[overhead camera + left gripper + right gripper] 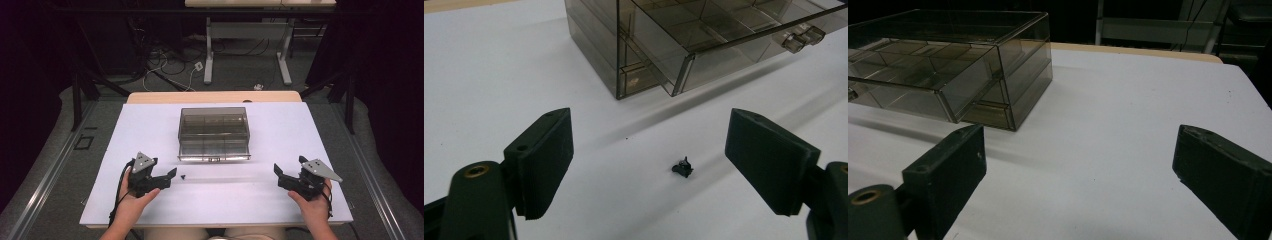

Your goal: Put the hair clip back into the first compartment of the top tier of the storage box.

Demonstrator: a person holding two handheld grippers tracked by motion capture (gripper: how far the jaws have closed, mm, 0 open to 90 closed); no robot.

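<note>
Smoky plastic drawer box (pixel 214 132), tiny black part (pixel 183 176)

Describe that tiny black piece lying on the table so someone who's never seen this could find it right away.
Start at the smoky clear drawer box in the middle of the white table. Come toward the person from its pulled-out drawer: the black piece lies alone on the bare surface, just off the left gripper. It is by far the smallest thing there.

Bare white table (pixel 240 197) lies between claws; drawer box (pixel 214 132) blocks beyond.
</note>
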